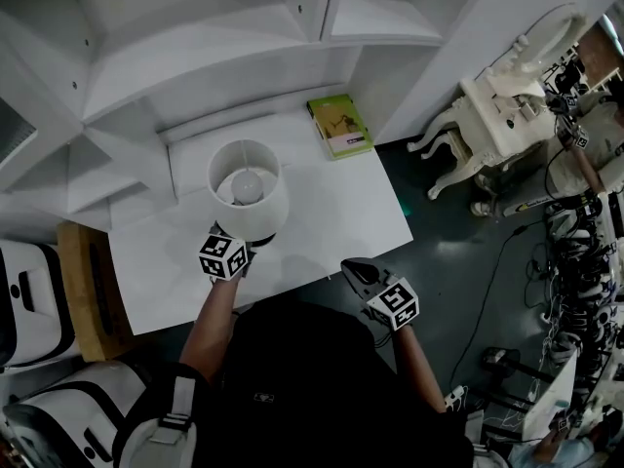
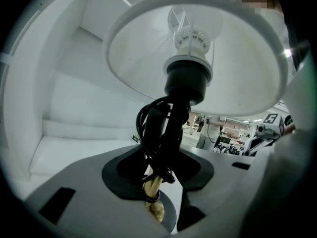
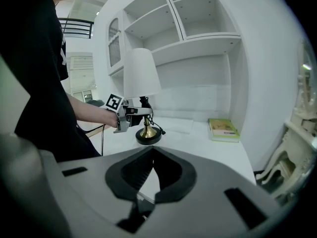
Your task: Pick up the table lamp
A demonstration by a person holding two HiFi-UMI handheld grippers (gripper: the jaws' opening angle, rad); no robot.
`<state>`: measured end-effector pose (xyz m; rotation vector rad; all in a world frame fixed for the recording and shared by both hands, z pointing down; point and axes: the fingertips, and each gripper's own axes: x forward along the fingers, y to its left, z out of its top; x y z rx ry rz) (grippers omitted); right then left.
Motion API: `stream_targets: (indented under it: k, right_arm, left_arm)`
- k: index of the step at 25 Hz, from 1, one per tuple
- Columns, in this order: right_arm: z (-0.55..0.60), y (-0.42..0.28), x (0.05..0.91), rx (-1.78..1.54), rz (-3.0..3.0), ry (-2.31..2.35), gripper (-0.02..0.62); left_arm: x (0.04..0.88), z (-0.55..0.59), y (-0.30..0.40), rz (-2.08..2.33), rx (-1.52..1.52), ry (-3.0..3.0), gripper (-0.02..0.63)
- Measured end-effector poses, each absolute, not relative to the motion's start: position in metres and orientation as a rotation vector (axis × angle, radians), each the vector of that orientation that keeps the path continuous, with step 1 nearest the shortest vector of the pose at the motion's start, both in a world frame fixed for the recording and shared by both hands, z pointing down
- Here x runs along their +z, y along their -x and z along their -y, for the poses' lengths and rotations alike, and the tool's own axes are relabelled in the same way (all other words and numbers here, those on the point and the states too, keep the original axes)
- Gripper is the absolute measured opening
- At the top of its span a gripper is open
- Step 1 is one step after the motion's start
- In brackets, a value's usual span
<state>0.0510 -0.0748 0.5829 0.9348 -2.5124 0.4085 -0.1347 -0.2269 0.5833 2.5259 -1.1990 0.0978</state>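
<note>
The table lamp [image 1: 247, 188] has a white shade, a brass stem and a round black base, with its black cord wound round the stem. My left gripper [image 1: 244, 245] is shut on that stem [image 2: 153, 183] just under the shade [image 2: 198, 58]. In the right gripper view the lamp [image 3: 141, 78] stands upright in the left gripper [image 3: 136, 112], its base [image 3: 148, 139] close over the white desk; I cannot tell whether it touches. My right gripper [image 1: 357, 272] hangs off the desk's front edge, shut with nothing in it [image 3: 152, 180].
A green book [image 1: 339, 126] lies at the back right of the white desk [image 1: 341, 208], under white shelves [image 1: 244, 27]. An ornate white chair [image 1: 487, 115] and floor cables are to the right. A wooden stand [image 1: 83, 291] is at the left.
</note>
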Motion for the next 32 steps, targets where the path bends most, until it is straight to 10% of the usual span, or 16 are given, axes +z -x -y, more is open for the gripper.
stream_targets:
  k: [32]
  right_arm:
    - [0.100, -0.077, 0.564, 0.403, 2.528, -1.040, 0.006]
  left_arm:
    - [0.504, 0.213, 0.153, 1.229, 0.082, -2.558, 0.149]
